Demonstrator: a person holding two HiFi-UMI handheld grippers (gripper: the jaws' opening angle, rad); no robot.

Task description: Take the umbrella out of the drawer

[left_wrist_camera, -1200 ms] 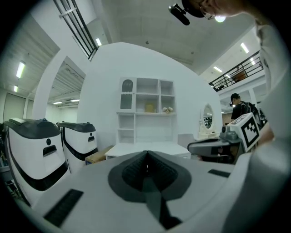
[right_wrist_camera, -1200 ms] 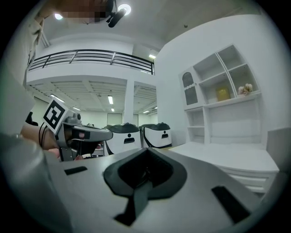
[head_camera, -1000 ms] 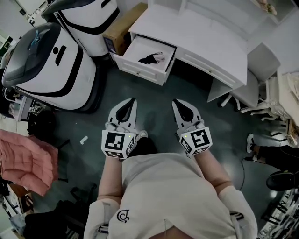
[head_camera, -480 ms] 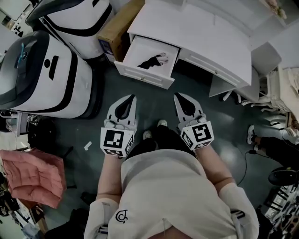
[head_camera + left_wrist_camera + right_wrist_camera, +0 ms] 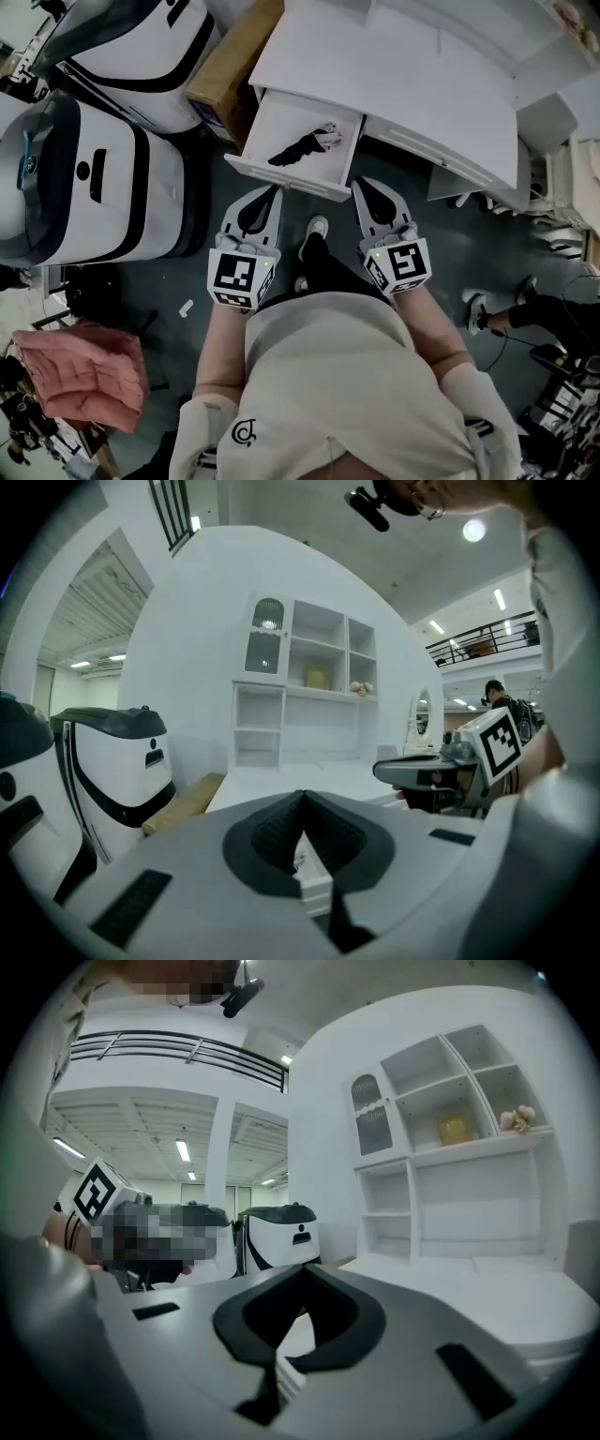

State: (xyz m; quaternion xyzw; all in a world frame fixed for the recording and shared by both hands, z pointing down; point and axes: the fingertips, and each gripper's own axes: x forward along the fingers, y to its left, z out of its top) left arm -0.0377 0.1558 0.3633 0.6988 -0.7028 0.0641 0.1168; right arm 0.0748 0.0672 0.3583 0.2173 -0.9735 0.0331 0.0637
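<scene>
The umbrella (image 5: 302, 143), folded, black with a pink part, lies in the open white drawer (image 5: 277, 174) of the desk (image 5: 403, 75) in the head view. My left gripper (image 5: 273, 191) is shut and empty, its tip just short of the drawer's front edge. My right gripper (image 5: 360, 185) is also shut and empty, level with the drawer's right corner. In the left gripper view the shut jaws (image 5: 302, 795) frame a piece of the drawer (image 5: 314, 885). The right gripper view shows its jaws (image 5: 305, 1268) closed, with the drawer (image 5: 292, 1337) below them.
Two large white-and-black machines (image 5: 89, 183) stand left of the drawer, with a cardboard box (image 5: 225, 66) between them and the desk. A pink cloth (image 5: 82, 364) lies at lower left. Another person's leg (image 5: 511, 314) and cables are at the right.
The person has stepped forward. Both grippers have moved closer to the open drawer, from well short of it to its front edge. Both stayed shut.
</scene>
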